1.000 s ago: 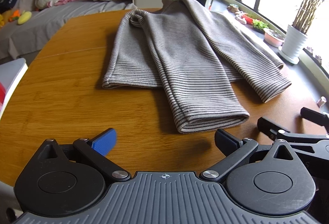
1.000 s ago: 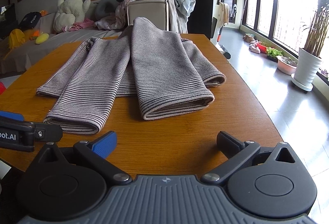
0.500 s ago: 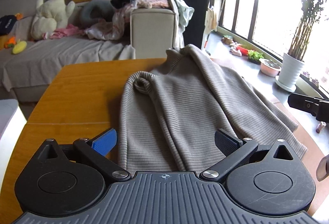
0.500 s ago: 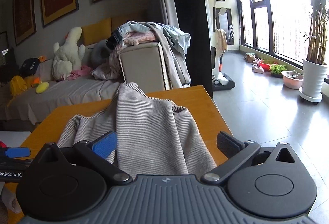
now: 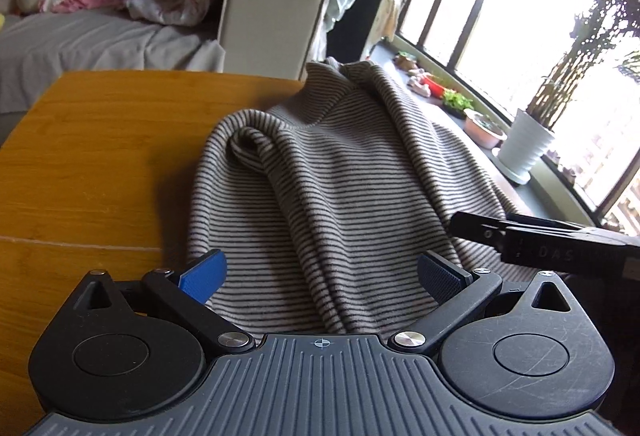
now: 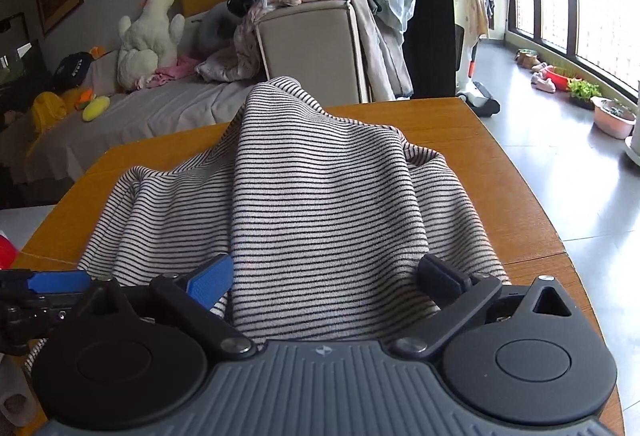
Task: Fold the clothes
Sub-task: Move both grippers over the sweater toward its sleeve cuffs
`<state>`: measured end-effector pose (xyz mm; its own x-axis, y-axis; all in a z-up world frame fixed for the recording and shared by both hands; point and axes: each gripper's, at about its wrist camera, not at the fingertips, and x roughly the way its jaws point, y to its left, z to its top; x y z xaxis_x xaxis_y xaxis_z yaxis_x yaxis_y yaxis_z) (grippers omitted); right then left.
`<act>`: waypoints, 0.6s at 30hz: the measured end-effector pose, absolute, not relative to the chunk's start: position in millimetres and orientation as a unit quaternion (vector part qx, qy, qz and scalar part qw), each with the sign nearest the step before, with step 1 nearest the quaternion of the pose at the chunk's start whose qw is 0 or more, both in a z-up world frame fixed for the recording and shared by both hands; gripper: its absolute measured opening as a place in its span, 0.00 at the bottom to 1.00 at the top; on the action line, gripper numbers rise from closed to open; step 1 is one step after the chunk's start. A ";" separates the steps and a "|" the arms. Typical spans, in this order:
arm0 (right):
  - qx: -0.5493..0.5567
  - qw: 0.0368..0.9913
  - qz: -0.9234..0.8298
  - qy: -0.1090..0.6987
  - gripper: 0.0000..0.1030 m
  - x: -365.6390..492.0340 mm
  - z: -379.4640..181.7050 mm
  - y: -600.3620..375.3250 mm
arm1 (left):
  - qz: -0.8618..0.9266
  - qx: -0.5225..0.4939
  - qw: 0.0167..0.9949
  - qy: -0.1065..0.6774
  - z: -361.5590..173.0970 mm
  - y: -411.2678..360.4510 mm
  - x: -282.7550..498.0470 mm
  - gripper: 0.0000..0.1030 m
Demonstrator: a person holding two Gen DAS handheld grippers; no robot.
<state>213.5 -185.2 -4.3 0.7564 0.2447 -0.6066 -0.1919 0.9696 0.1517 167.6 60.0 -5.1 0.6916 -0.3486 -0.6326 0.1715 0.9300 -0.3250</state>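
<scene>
A grey striped sweater (image 5: 344,188) lies on the wooden table (image 5: 88,156), both sleeves folded in over its body. It also shows in the right wrist view (image 6: 320,204). My left gripper (image 5: 322,272) is open, low over the sweater's near part, its fingers apart over the left folded sleeve. My right gripper (image 6: 328,280) is open over the right folded sleeve, cloth between its spread fingers. The right gripper's fingers (image 5: 540,248) show at the right of the left wrist view. The sweater's near hem is hidden under both grippers.
A sofa (image 6: 132,112) with plush toys (image 6: 150,36) and a beige box (image 6: 316,52) piled with clothes stand beyond the table's far edge. A white plant pot (image 5: 524,144) and a pink bowl (image 5: 484,128) sit on the floor at the right by the windows.
Both grippers have moved forward and down from the table's near edge onto the sweater. The near sleeve ends have passed out of view beneath them. Both stay open.
</scene>
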 end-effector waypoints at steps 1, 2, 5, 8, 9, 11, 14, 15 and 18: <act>0.029 0.935 0.120 0.331 0.97 211.5 -4.6 -182.5 | -0.138 -0.116 0.914 0.363 -6.2 57.7 167.4 1.00; 0.018 0.935 0.123 0.333 0.97 209.5 -4.9 -179.8 | -0.134 -0.104 0.917 0.362 -7.1 53.9 166.6 1.00; -0.017 0.930 0.151 0.335 0.98 194.8 -9.0 -171.4 | -0.124 -0.067 0.922 0.362 -8.7 43.6 160.3 1.00; -0.017 0.928 0.161 0.336 0.98 176.1 -8.6 -171.6 | -0.120 -0.055 0.921 0.366 -8.1 40.7 145.2 1.00; -0.014 0.927 0.164 0.336 0.98 170.0 -8.4 -173.1 | -0.120 -0.057 0.920 0.368 -7.9 40.9 139.1 1.00; -0.006 0.927 0.168 0.336 0.98 154.0 -8.3 -177.1 | -0.123 -0.059 0.919 0.370 -7.3 41.3 124.9 1.00; -0.003 0.925 0.178 0.337 0.98 126.8 -8.3 -182.1 | -0.130 -0.062 0.914 0.380 -3.9 41.3 99.2 1.00; -0.006 0.923 0.184 0.338 0.98 114.2 -8.2 -184.1 | -0.137 -0.063 0.910 0.386 -2.6 41.4 89.2 1.00; -0.028 0.920 0.197 0.338 1.00 79.1 -8.6 -188.0 | -0.168 -0.067 0.896 0.405 1.0 42.2 58.7 1.00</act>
